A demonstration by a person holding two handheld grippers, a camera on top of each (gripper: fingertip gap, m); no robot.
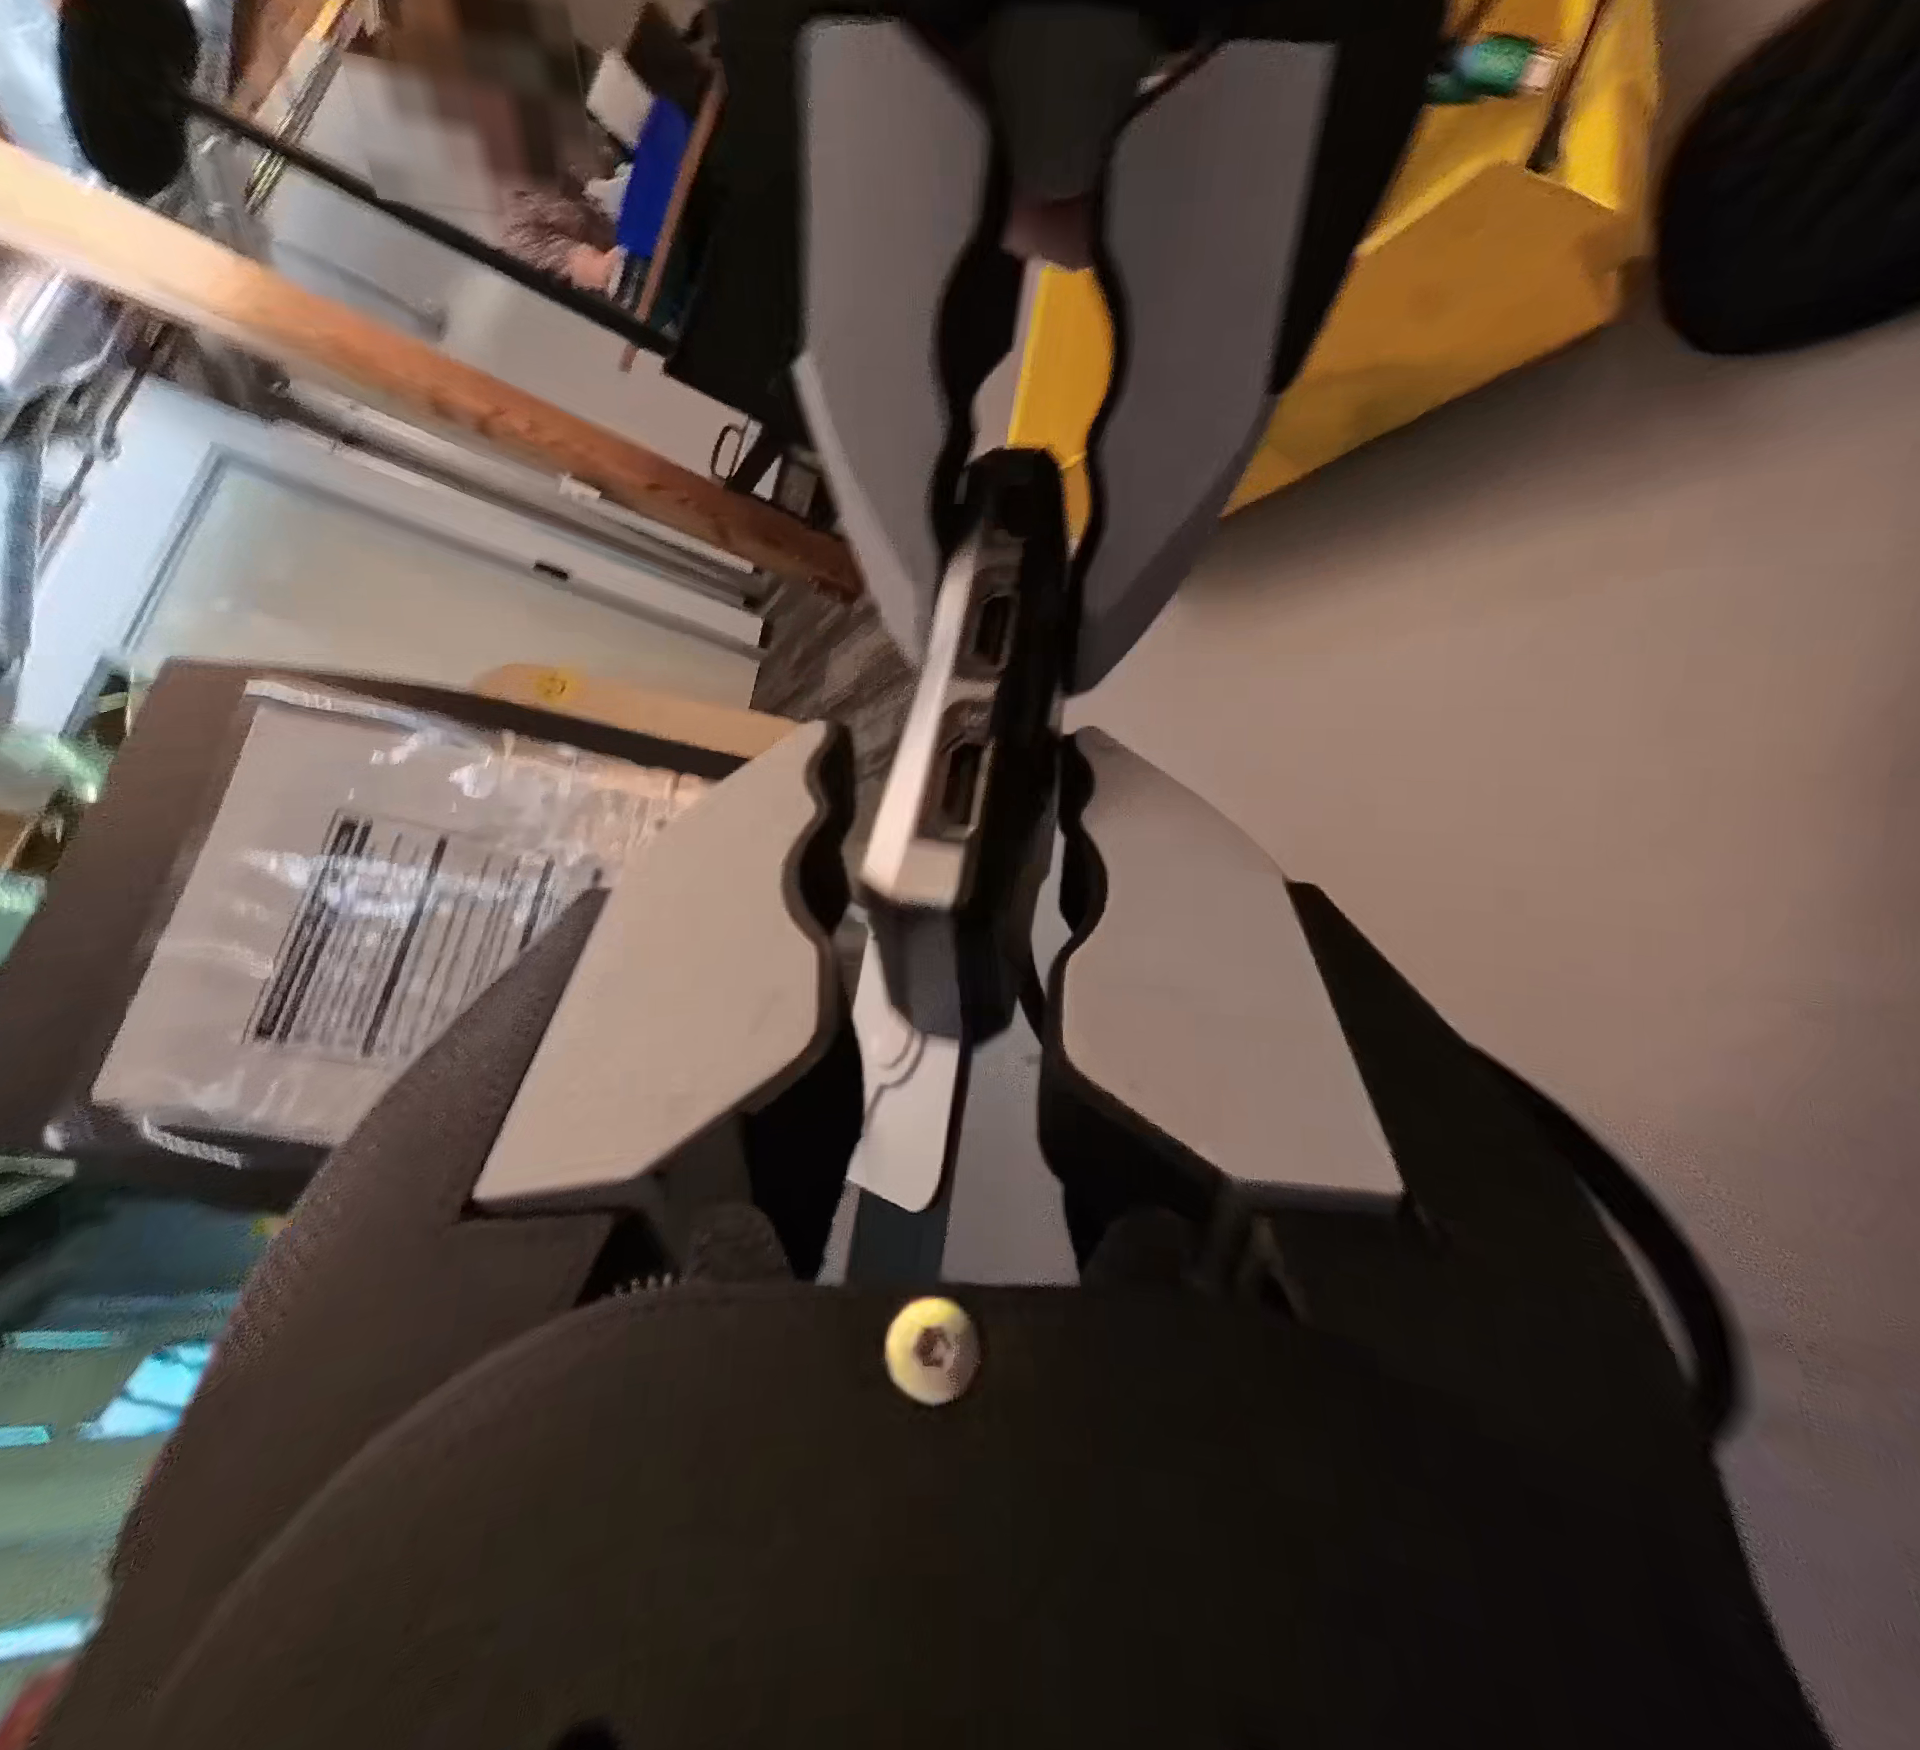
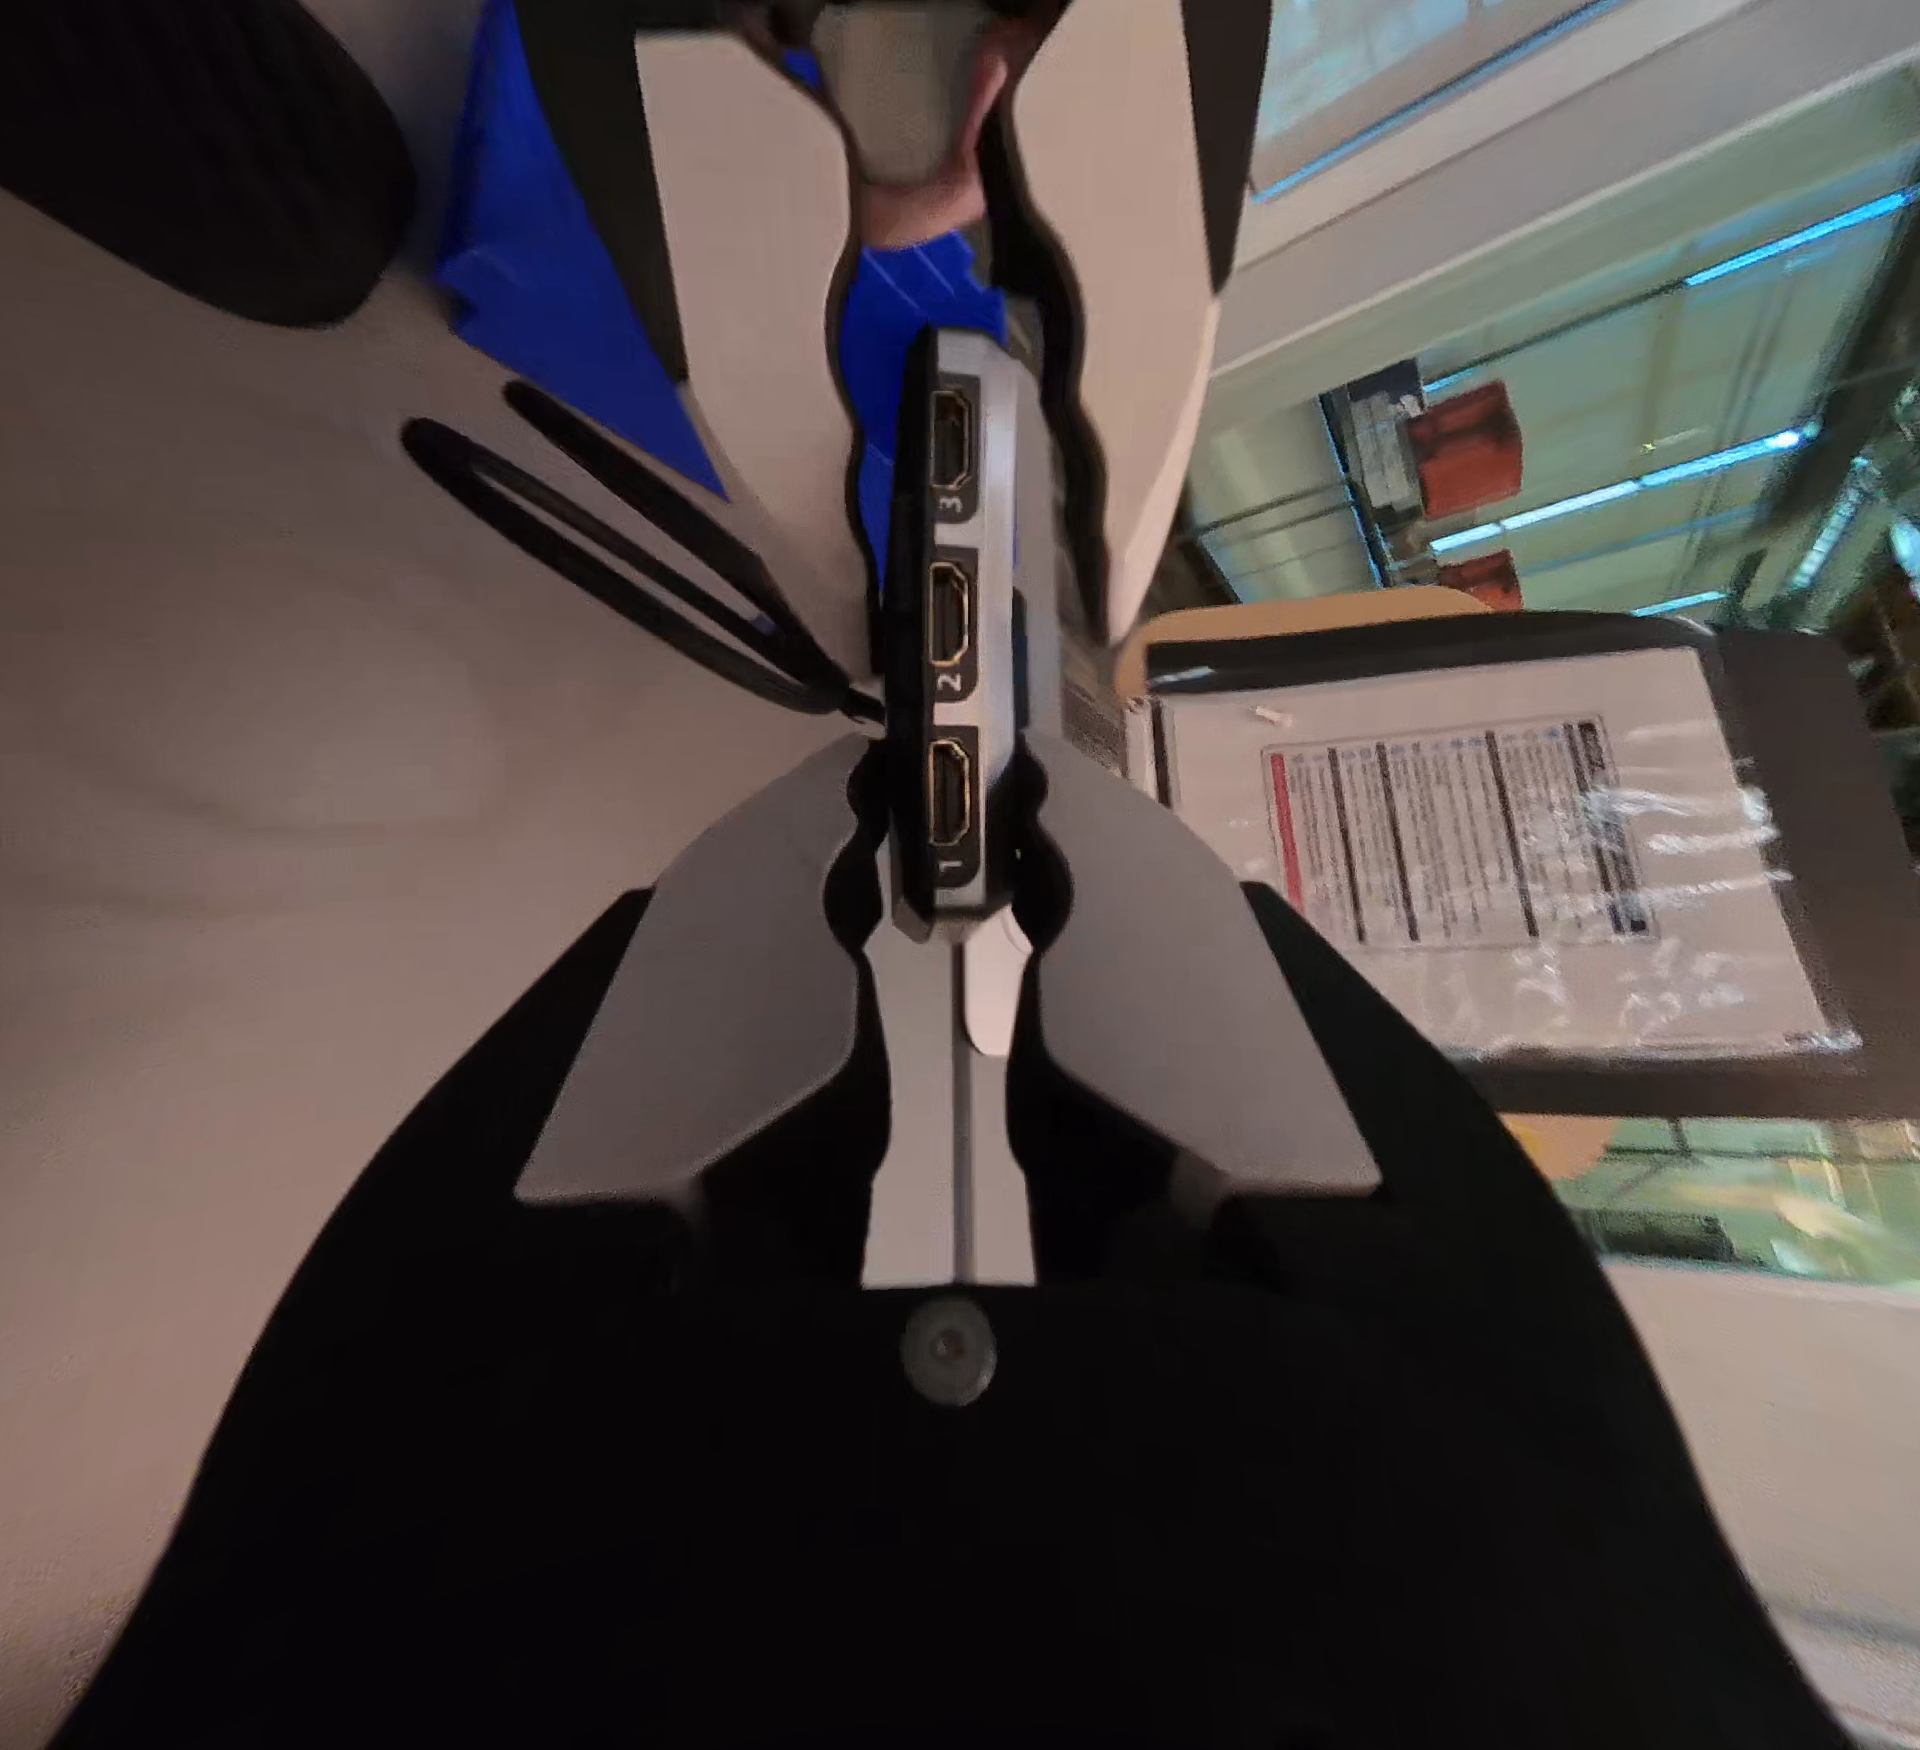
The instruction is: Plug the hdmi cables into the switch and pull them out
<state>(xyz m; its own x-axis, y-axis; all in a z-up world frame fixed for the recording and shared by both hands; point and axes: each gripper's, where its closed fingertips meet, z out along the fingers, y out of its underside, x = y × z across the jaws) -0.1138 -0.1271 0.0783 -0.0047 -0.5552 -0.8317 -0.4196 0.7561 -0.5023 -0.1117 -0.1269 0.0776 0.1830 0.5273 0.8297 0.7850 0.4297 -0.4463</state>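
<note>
The HDMI switch (image 1: 928, 827), a slim black and silver box, is held edge-on in the air between my two grippers, which face each other. My left gripper (image 1: 956, 734) is shut on its near end. My right gripper (image 2: 951, 755) is shut on the opposite end, and shows at the top of the left wrist view (image 1: 1003, 661). The left gripper also shows at the top of the right wrist view (image 2: 992, 651). The three ports on the switch (image 2: 951, 620) facing the right wrist view are empty. A black cable (image 2: 623, 547) loops on the table and reaches the switch's side.
The grey table (image 1: 1558, 765) lies behind. A yellow box (image 1: 1455, 246) and a black ribbed object (image 1: 1787, 162) sit on it. A blue box (image 2: 540, 246) is behind the left gripper. A white box with a printed label (image 2: 1455, 848) stands off the table's edge.
</note>
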